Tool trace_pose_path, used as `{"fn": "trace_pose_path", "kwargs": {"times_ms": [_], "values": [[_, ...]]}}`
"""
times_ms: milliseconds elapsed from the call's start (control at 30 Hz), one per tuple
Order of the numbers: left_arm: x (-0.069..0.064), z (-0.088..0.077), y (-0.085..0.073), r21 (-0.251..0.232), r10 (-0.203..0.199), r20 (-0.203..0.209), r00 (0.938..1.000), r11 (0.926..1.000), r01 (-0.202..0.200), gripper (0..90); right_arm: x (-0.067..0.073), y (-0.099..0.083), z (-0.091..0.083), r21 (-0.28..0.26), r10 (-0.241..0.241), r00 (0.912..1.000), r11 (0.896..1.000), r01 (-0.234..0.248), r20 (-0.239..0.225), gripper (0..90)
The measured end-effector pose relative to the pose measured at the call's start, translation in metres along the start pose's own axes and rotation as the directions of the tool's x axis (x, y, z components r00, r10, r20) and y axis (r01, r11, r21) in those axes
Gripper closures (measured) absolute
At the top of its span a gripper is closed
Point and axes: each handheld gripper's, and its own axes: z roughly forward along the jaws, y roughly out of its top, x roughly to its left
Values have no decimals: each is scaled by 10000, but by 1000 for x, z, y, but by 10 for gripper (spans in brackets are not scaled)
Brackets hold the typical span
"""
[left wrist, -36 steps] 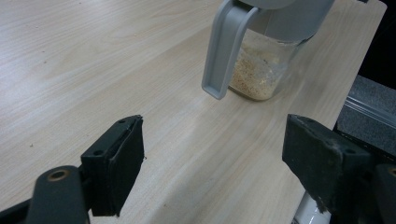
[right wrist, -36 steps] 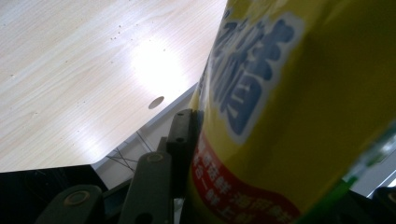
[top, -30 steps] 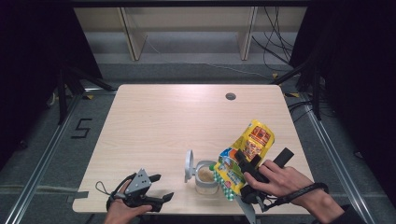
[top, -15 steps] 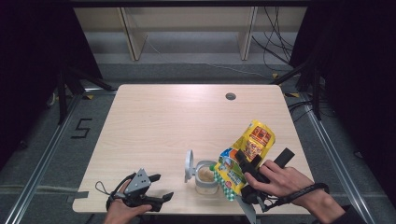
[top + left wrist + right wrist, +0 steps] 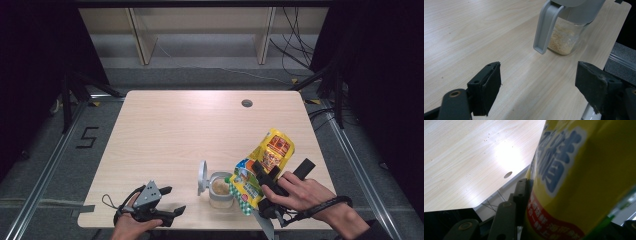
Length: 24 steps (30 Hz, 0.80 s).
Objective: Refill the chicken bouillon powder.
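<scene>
I had the right gripper (image 5: 261, 181) clenched on the yellow printed foil pouch (image 5: 265, 162), tipped at three o'clock of the part-filled clear plastic jar (image 5: 220, 189); left gripper (image 5: 169, 201) released, more pouring likely remained.

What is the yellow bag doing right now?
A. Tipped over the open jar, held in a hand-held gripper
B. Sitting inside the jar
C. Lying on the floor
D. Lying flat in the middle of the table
A: the right hand-held gripper clamps the yellow bag and tilts its lower end over the open jar, which has pale powder inside.
</scene>
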Motion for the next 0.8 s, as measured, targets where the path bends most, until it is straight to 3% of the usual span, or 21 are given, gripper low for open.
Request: {"fn": "trace_pose_path", "kwargs": {"times_ms": [800], "values": [[0,0,0,16,-38,49,10000,10000,38,202,1,0,-1,56,115,9999,9999,-115,-52,668]]}}
